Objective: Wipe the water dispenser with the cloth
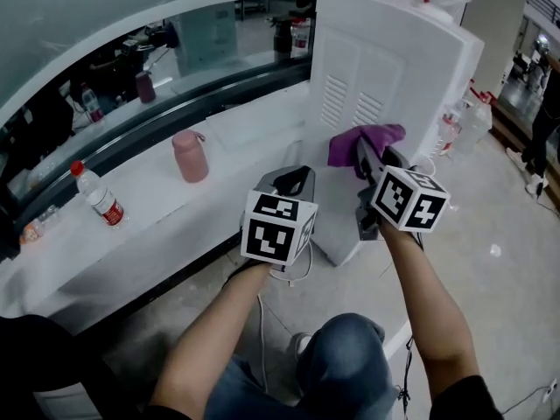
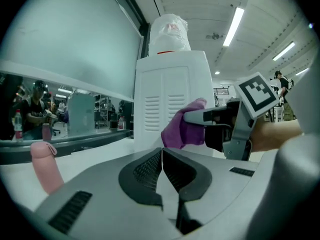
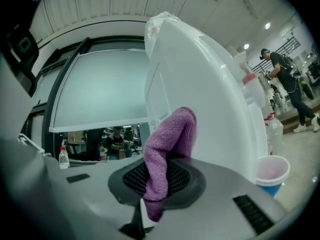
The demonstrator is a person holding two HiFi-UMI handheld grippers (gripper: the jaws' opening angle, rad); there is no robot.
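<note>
Right gripper view: right hand-held gripper [image 3: 159, 181] tight on purple cloth [image 3: 169, 136], at water dispenser [image 3: 215, 99].

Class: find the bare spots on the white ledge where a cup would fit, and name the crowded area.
The white ledge is bare between the red-capped bottle and pink bottle, and from there to the water dispenser. Crowded: beside the dispenser, where the right gripper holds the cloth.

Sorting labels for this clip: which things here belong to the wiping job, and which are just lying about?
Job: purple cloth, water dispenser, right hand-held gripper.
Lying about: pink bottle, red-capped water bottle, cup.
</note>
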